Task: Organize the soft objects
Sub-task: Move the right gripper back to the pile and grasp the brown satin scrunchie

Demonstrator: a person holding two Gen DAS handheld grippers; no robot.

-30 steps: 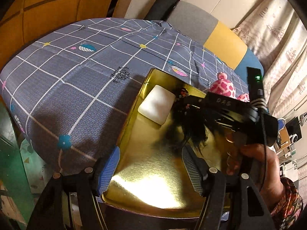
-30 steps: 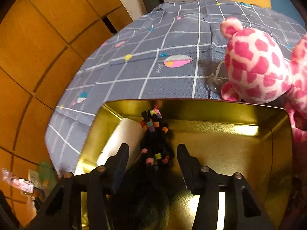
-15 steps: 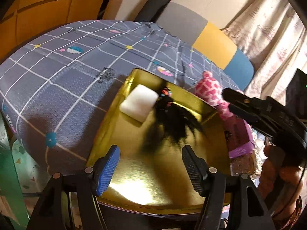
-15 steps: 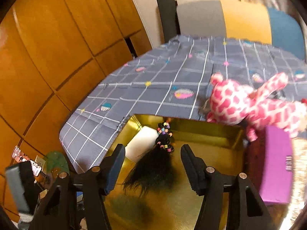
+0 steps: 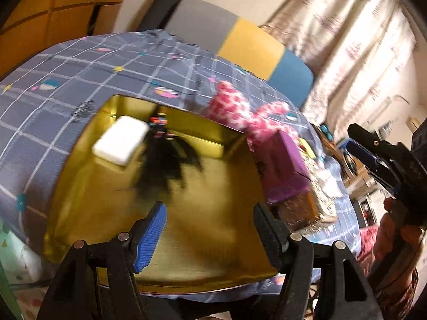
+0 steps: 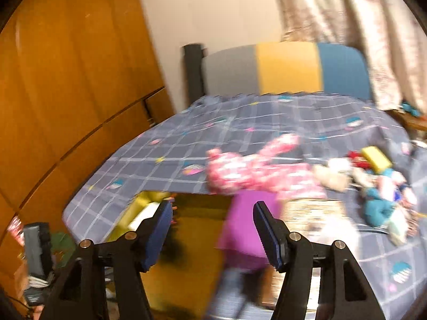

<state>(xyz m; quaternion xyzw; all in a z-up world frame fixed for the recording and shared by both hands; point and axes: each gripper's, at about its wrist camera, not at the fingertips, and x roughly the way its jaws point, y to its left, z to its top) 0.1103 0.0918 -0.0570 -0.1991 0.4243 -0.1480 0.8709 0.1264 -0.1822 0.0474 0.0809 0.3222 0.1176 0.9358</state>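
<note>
A gold tray [image 5: 213, 242] sits on the blue checked tablecloth. In it lie a white sponge [image 5: 120, 140] and a black hair tuft with coloured beads [image 5: 166, 157]. My left gripper [image 5: 209, 226] is open and empty above the tray's near side. My right gripper [image 6: 212, 225] is open and empty, raised above the tray's right side; it also shows at the right of the left wrist view [image 5: 371, 157]. A pink spotted plush [image 6: 250, 170] lies beyond the tray [image 6: 186, 256], and it shows in the left wrist view too [image 5: 240, 109].
A purple box [image 5: 285, 170] and a patterned box [image 5: 301, 208] stand right of the tray. Several small toys [image 6: 379, 184] and a yellow block [image 6: 376, 157] lie at the table's right. A grey, yellow and blue chair back [image 6: 288, 66] stands behind the table; wooden panels [image 6: 66, 80] at left.
My right gripper let go of the black hair tuft in the tray, then lifted away to the right. My left gripper pulled back and turned right. Both views are blurred by motion.
</note>
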